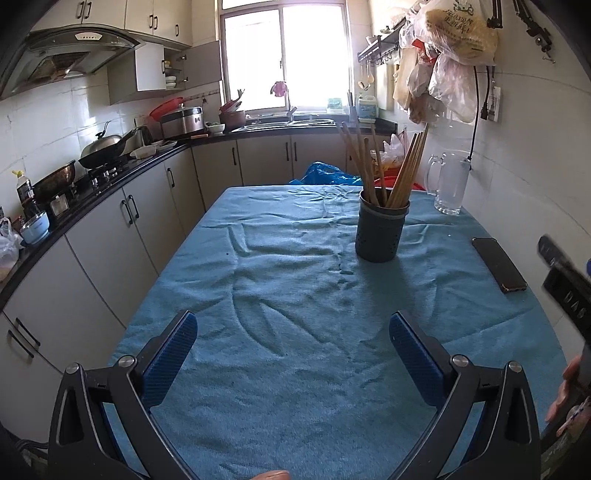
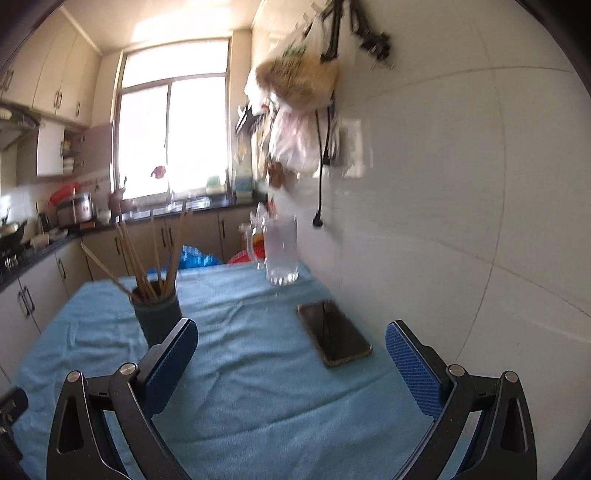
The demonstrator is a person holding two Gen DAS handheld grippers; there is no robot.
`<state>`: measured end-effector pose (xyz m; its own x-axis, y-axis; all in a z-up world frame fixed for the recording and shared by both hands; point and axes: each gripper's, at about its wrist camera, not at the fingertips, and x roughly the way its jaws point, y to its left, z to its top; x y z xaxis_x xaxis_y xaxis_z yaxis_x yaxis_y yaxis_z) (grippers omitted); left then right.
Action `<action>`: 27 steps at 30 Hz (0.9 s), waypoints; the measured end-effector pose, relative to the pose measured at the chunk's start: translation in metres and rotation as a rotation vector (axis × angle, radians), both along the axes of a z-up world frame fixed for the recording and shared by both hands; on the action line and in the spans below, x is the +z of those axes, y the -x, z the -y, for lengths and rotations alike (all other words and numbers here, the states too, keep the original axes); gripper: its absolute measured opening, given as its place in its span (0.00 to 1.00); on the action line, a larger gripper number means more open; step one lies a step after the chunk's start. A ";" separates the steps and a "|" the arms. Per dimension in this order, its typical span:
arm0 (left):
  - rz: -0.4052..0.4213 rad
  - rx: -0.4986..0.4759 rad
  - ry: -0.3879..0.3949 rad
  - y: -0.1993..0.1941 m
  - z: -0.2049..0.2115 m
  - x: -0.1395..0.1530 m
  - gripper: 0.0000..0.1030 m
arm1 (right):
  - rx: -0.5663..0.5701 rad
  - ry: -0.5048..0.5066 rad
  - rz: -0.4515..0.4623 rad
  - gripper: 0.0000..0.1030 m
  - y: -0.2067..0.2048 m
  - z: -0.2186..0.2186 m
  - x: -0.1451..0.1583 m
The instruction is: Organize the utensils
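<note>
Ahead of the left gripper (image 1: 293,334), whose blue-padded jaws stand wide apart and empty above a blue tablecloth (image 1: 280,295), a dark perforated utensil holder (image 1: 380,230) stands upright, slightly to the right. Wooden chopsticks (image 1: 384,166) fan out of its top. The right gripper (image 2: 291,343) is likewise spread wide and empty; the holder sits just beyond its left finger, and a dark smartphone (image 2: 334,334) lies flat ahead between its fingers. A clear glass mug (image 2: 280,249) stands farther off, near the tiled wall. No loose utensil shows on the cloth, so the sorting seems finished or not yet begun. A next move would likely mean reaching forward to the chopsticks. Green print on a hanging plastic bag (image 1: 461,33) is too small to read.
</note>
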<state>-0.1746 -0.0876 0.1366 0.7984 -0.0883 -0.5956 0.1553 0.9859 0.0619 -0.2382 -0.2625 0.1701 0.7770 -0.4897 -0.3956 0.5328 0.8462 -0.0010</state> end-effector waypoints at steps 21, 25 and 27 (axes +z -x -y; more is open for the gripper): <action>0.030 0.041 0.025 -0.007 -0.007 0.001 1.00 | 0.132 0.054 -0.145 1.00 -0.029 -0.035 -0.025; 0.030 0.041 0.023 -0.007 -0.007 0.001 1.00 | 0.152 0.036 -0.153 1.00 -0.031 -0.038 -0.027; 0.033 0.042 0.023 -0.007 -0.007 0.001 1.00 | 0.158 0.040 -0.154 1.00 -0.031 -0.040 -0.026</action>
